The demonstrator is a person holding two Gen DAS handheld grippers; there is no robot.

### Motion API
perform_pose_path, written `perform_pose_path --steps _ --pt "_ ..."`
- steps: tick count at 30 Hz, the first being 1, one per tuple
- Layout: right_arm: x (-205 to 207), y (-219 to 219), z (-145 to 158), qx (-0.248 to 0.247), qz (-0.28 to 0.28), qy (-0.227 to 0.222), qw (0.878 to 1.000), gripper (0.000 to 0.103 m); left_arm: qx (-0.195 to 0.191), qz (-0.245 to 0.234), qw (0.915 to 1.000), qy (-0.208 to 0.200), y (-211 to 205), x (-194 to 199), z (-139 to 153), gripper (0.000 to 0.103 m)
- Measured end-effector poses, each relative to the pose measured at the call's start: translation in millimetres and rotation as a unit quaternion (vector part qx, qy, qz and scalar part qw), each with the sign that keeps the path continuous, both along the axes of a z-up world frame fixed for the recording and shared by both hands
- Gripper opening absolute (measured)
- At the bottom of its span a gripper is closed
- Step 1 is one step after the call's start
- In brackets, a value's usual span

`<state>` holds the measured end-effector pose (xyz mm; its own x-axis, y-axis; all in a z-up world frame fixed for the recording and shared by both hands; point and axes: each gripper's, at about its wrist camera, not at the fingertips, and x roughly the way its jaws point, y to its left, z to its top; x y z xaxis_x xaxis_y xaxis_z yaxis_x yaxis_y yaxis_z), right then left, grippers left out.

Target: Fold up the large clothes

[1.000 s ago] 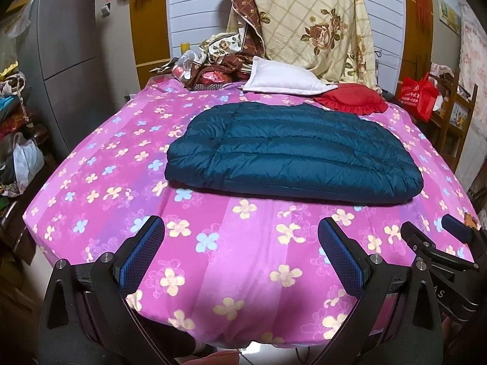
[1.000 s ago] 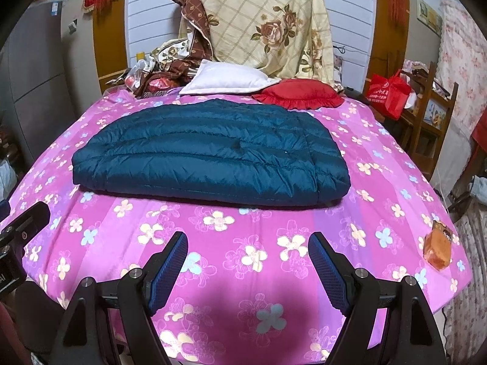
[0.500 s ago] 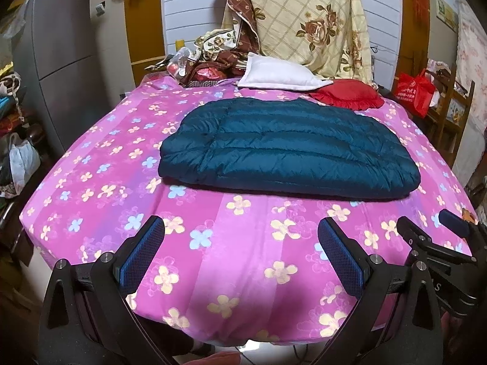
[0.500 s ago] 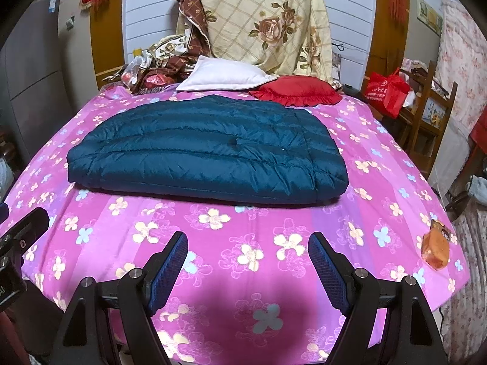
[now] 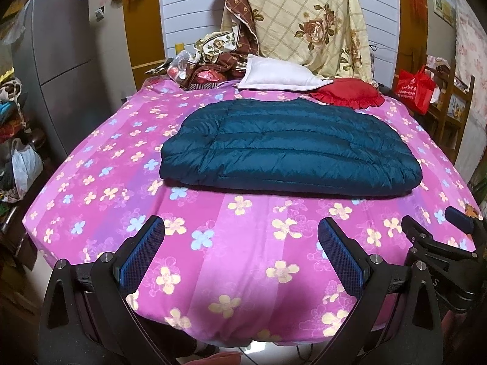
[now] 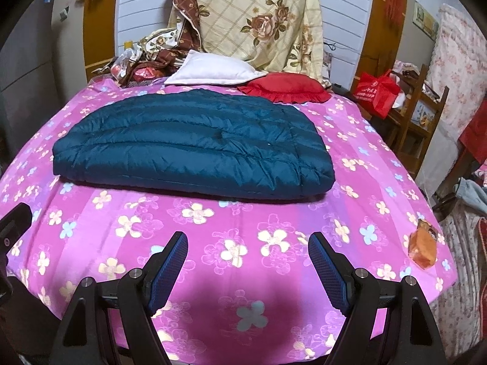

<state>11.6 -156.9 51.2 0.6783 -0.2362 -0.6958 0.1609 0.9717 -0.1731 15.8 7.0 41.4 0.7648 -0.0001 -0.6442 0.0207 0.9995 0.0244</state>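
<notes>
Though puffy, the jacket (image 5: 289, 149) looks light, soft and slippery; pinch its near corners. Left gripper (image 5: 240, 243) and right gripper (image 6: 248, 258) gape wide, empty.

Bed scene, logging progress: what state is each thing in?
teal down jacket: folded flat on the bed, untouched.
left hand-held gripper: open, empty, short of the jacket.
right hand-held gripper: open, empty.
orange packet: lying near the bed's right edge.

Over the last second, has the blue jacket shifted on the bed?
No. The blue jacket keeps its place beside the red pillow; only the cameras crept slightly.
</notes>
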Motion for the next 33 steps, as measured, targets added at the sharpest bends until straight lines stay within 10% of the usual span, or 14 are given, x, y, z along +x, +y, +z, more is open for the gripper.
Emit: perform_pose_path --steps 33 --pt "-0.2 6.1 1.9 -0.012 0.007 -0.001 1.000 0.079 -0.002 0.003 1.0000 0.001 2.4 -1.3 -5.2 0.101"
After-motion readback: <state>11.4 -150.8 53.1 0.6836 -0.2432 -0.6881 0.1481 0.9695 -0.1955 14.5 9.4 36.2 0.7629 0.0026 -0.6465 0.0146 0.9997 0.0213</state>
